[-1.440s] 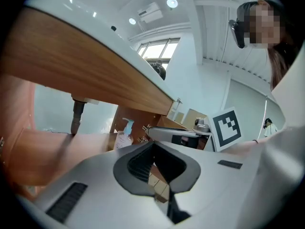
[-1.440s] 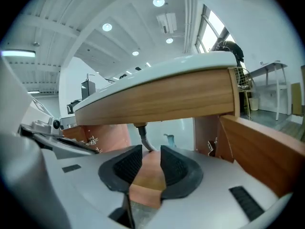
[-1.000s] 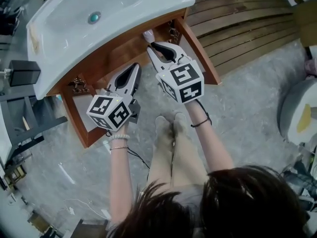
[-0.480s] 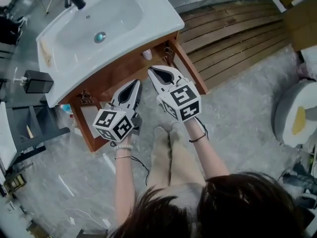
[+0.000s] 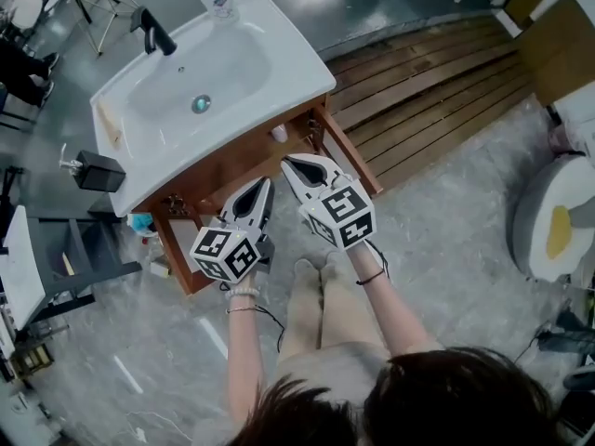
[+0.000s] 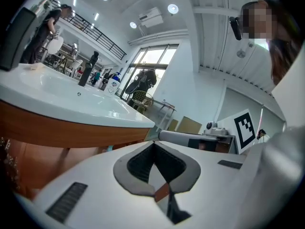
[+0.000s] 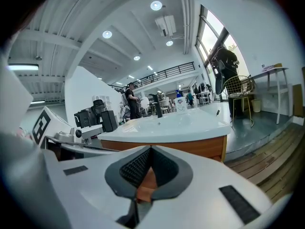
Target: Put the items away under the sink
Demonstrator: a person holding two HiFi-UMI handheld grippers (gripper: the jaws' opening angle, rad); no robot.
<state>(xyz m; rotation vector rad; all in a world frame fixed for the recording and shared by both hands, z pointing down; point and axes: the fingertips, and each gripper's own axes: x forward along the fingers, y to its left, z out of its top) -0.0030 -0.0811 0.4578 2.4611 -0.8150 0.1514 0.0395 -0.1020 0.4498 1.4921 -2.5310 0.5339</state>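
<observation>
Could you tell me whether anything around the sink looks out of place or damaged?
A brownish stain marks the sink's left rim, like rust or dirt. The cabinet doors below stand wide open. Nothing looks spilled or broken.

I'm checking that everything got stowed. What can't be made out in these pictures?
- Cabinet inside: head view, hidden beneath the basin; only one small white thing shows.
- Same space, both gripper views: mostly blocked by the jaws in front of the camera.
- Soap bottle label: head view, too small.

A small white item (image 5: 279, 134) sits inside the wooden cabinet (image 5: 349, 151).
</observation>
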